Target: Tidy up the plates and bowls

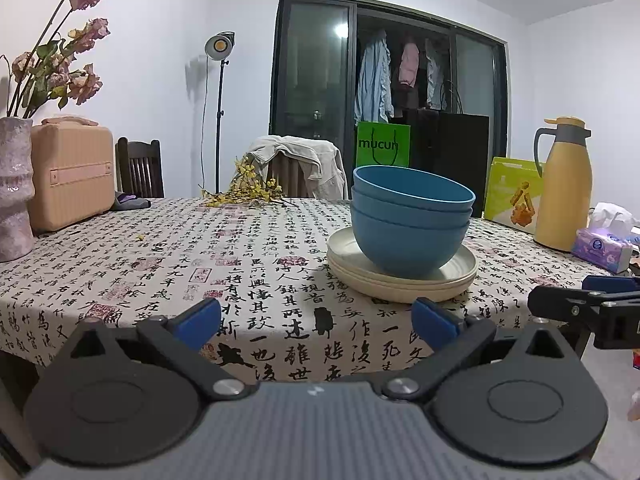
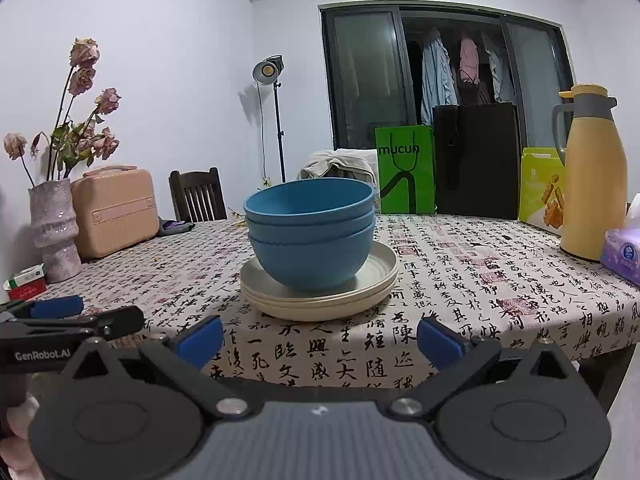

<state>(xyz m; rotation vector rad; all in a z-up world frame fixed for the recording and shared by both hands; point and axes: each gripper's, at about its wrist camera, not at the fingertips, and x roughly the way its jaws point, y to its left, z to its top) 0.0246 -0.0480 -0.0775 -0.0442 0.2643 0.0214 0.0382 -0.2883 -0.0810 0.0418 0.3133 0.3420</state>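
Three blue bowls (image 1: 412,216) (image 2: 310,232) are nested on a stack of three cream plates (image 1: 456,276) (image 2: 380,280), standing near the front of the table with the calligraphy cloth (image 1: 200,272) (image 2: 480,280). My left gripper (image 1: 316,322) is open at the table's front edge, left of the stack, holding nothing. My right gripper (image 2: 320,338) is open too, just in front of the stack and apart from it. Each gripper shows at the edge of the other's view: the right gripper (image 1: 588,298) and the left gripper (image 2: 72,316).
A pink vase (image 1: 12,188) (image 2: 54,228) with dried roses and a peach case (image 1: 72,172) (image 2: 116,208) stand at the left. A yellow thermos (image 1: 564,188) (image 2: 592,176), a tissue pack (image 1: 604,246), a green box (image 1: 512,192) and bags (image 2: 406,170) stand at the right and back. Chairs stand behind.
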